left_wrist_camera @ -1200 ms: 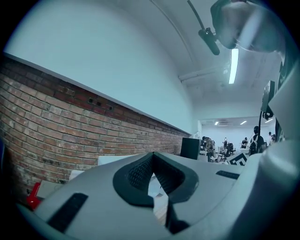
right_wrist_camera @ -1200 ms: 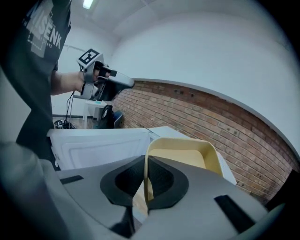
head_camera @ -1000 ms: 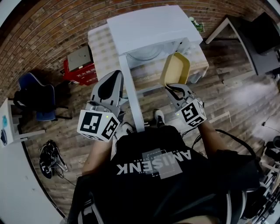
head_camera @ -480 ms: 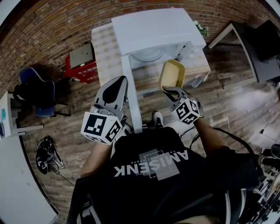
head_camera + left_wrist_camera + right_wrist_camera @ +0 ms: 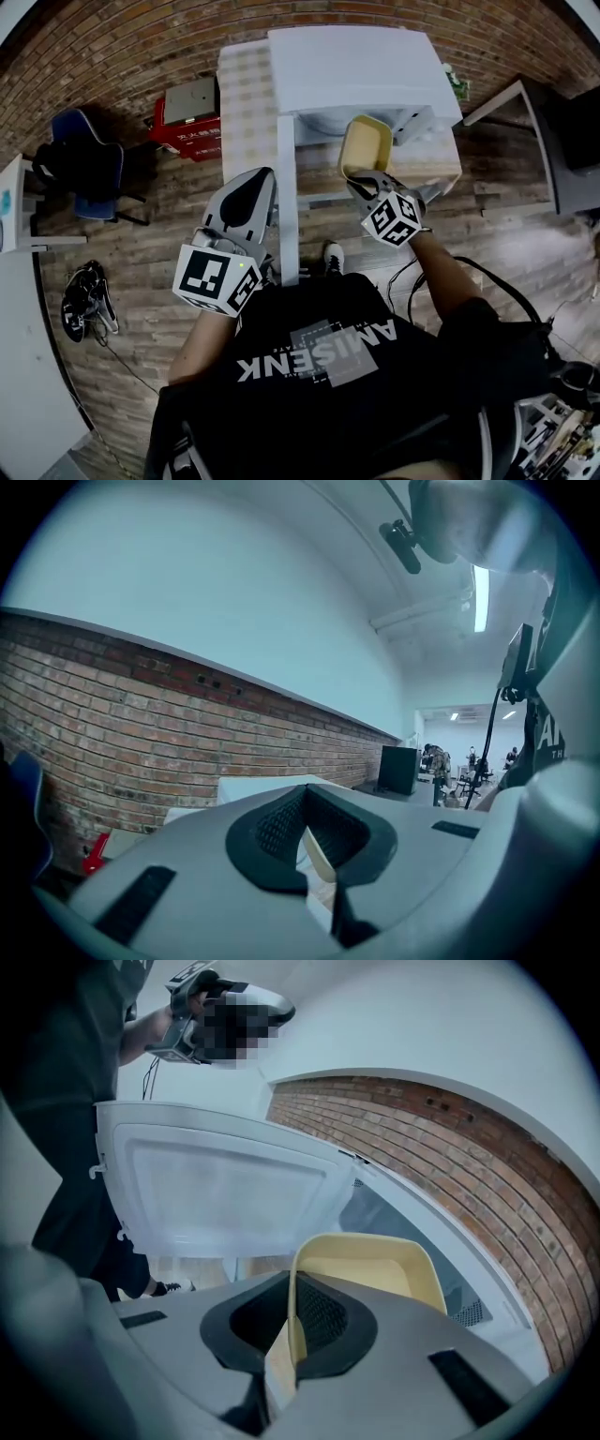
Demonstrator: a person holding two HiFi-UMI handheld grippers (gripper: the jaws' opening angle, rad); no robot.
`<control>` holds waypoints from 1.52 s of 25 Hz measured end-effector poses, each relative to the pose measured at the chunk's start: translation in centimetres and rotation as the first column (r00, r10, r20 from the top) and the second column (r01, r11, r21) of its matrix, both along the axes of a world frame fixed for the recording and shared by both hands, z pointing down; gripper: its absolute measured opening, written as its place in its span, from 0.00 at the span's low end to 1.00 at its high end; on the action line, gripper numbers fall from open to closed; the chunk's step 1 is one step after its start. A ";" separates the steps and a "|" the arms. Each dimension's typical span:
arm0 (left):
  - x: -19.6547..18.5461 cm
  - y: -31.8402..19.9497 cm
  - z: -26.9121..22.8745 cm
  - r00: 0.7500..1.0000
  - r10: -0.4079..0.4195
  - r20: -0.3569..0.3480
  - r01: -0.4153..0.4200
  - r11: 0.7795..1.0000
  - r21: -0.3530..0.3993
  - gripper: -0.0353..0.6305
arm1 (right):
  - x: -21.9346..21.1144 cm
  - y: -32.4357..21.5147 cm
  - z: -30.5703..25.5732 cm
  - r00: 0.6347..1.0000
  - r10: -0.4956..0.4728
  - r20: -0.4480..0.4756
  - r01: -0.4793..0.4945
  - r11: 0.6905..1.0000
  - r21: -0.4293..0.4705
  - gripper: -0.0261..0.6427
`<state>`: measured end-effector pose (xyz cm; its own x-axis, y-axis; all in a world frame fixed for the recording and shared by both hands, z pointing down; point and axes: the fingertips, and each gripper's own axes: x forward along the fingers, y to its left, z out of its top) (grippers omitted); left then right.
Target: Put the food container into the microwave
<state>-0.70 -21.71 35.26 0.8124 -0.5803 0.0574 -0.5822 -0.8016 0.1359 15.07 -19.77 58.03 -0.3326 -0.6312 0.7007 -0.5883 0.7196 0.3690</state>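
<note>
step: carrying the food container (image 5: 366, 145) up to the mouth of the microwave (image 5: 356, 66); not yet inside, by my reading.
right gripper: right gripper (image 5: 286, 1335) is clamped on one side wall of the container, a jaw on each face, with the yellow tub sticking out ahead of the tips.
left gripper: left gripper (image 5: 261, 178) has its jaws together and nothing between them. it hangs left of the open door (image 5: 287, 187).
container: empty as far as the right gripper view shows, mouth turned sideways, at the front of the cavity.
doing it well: level the tub before it goes in. enter through the middle of the opening, clear of the door edge on the left and the cavity roof. set the base flat on the oven floor before letting go, since a one-wall pinch lets it swing.
risk: the rim may catch the frame, or the thin wall may slip in the pads.
left gripper's job: keep clear of the door, ready to close it afterwards.
table: the microwave sits on a table (image 5: 244, 103) with a pale checked cover.
room: plank floor (image 5: 141, 244), brick wall (image 5: 112, 47), a red box (image 5: 187, 131) and a blue chair (image 5: 89, 155) to the left.
</note>
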 end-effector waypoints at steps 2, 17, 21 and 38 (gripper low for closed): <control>-0.5 0.1 -0.1 0.999 -0.037 0.001 0.037 0.999 -0.002 0.07 | 0.2 -1.3 0.3 1.000 -0.022 -0.003 0.022 1.000 0.000 0.11; -0.2 1.7 -0.5 0.972 -0.234 0.029 0.233 0.972 0.016 0.07 | 2.5 -7.9 3.6 0.978 -0.189 -0.084 0.189 0.982 -0.010 0.11; 0.2 1.9 -0.3 0.960 -0.280 0.021 0.280 0.960 0.008 0.07 | 3.4 -9.1 4.6 0.973 -0.209 -0.094 0.207 0.978 -0.028 0.11; 0.4 0.7 0.1 0.926 -0.376 0.034 0.376 0.926 0.025 0.07 | 4.9 -14.8 7.7 0.963 -0.221 -0.156 0.221 0.975 -0.015 0.11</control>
<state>-0.27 -21.03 35.38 0.5318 -0.8439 0.0706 -0.8458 -0.5249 0.0955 19.96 -34.57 65.76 -0.3509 -0.5564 0.7532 -0.3495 0.8240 0.4459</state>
